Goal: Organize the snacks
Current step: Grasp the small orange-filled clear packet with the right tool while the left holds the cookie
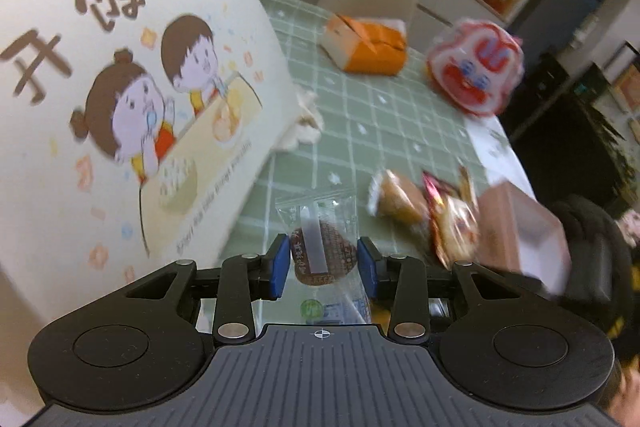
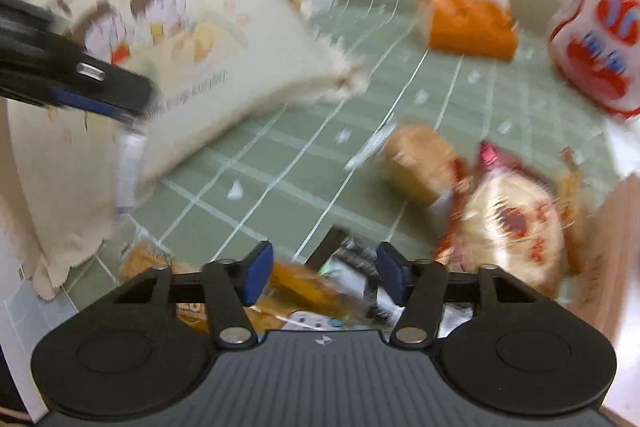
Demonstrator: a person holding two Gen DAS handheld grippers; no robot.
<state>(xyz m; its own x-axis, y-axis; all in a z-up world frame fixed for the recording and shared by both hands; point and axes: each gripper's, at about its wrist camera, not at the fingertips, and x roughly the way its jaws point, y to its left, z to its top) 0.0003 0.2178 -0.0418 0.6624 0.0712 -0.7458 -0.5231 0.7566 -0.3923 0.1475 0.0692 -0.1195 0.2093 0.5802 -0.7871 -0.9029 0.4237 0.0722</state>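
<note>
A: What do we have in our left gripper (image 1: 323, 264)?

B: A clear packet (image 1: 322, 247) with a dark brown snack inside. Our blue pads (image 1: 280, 263) press on its two sides and it sits above the green checked cloth (image 1: 360, 115).

A: And our right gripper (image 2: 325, 273)?

B: Its pads (image 2: 256, 277) flank an orange-and-black wrapper (image 2: 320, 283). The picture is blurred, so we cannot tell whether they grip it or only stand beside it.

A: What lies further out?

B: Just left of our left gripper stands the white bag (image 1: 132, 99) with two cartoon children printed on it. To the right lie a wrapped cake (image 1: 400, 203) and a red-and-gold packet (image 1: 452, 219), touching each other, with a pink box (image 1: 520, 235) just beside them.

A: And at the far side?

B: An orange pack (image 1: 368, 45) and a red-and-white pouch (image 1: 476, 67), well apart from the rest. From our right wrist we also see the left gripper against the bag.
</note>
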